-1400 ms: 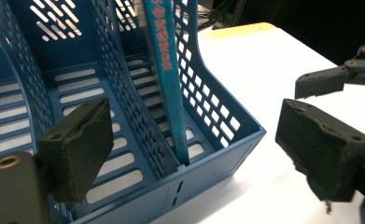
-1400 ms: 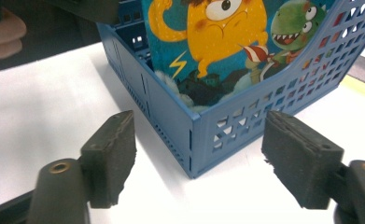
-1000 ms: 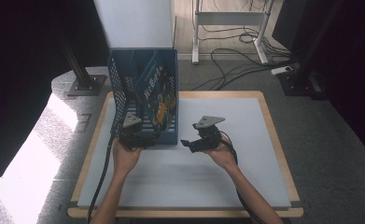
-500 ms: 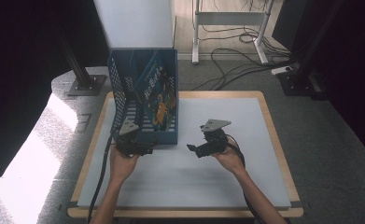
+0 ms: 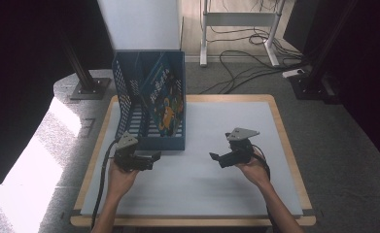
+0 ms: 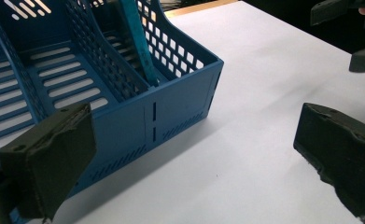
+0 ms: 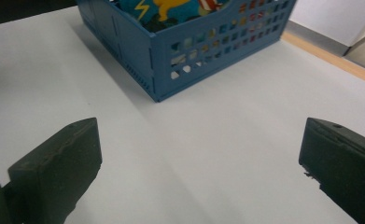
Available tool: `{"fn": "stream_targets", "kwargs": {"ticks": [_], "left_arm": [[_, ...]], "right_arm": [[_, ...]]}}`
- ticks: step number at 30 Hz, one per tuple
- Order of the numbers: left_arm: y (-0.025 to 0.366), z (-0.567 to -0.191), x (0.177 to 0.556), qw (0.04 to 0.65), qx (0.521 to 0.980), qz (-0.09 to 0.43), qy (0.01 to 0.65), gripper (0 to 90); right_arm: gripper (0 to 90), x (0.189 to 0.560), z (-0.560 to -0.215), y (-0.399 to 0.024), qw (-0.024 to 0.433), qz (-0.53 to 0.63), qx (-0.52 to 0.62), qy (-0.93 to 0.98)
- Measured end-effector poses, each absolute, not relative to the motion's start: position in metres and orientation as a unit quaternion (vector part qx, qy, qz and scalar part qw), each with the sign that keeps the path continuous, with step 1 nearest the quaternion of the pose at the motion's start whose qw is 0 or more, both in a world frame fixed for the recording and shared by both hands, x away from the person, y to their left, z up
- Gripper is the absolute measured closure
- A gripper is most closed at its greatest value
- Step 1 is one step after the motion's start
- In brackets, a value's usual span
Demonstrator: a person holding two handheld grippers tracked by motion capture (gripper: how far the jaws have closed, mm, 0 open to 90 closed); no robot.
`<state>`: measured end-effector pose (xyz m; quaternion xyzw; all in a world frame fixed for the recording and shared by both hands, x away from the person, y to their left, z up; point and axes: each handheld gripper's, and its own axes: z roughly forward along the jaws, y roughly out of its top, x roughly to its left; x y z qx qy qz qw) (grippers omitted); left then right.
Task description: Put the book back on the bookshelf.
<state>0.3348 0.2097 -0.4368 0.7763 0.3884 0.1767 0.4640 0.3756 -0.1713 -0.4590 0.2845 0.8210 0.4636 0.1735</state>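
A blue slotted file rack (image 5: 129,121) stands on the white table top (image 5: 197,194) at the back left. A colourful picture book (image 5: 165,99) leans upright in its right compartment. My left gripper (image 5: 156,158) hovers just in front of the rack's near wall, pointing right, open and holding nothing. My right gripper (image 5: 215,156) is out over bare table, pointing left toward the rack; its jaws have just been opening and nothing is between them. The left gripper view has the rack's corner (image 6: 180,102) and the book's teal edge (image 6: 138,42). The right gripper view has the rack's wall (image 7: 138,46).
A wooden border (image 5: 285,131) frames the table top. Behind the rack stands a white panel (image 5: 139,24). On the floor beyond are cables (image 5: 241,58), a white stand's legs (image 5: 204,34) and a black base plate (image 5: 88,90) at the left.
Both hands have drawn back from the rack toward the near edge. The right one has also shifted right. The book stays in the rack.
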Motion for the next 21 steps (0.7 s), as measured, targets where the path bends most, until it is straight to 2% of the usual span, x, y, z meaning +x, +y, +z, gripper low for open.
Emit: {"fn": "stream_targets", "kwargs": {"ticks": [11, 21], "left_arm": [[0.216, -0.447, 0.322, 0.472, 0.779, 0.171, 0.376, 0.0], [0.216, -0.470, 0.315, 0.465, 0.788, 0.161, 0.369, 0.0]], "right_arm": [[0.0, 0.359, -0.469, -0.206, 0.193, 0.456, 0.307, 0.812], [0.0, 0.345, -0.484, -0.234, 0.201, 0.446, 0.337, 0.805]]}}
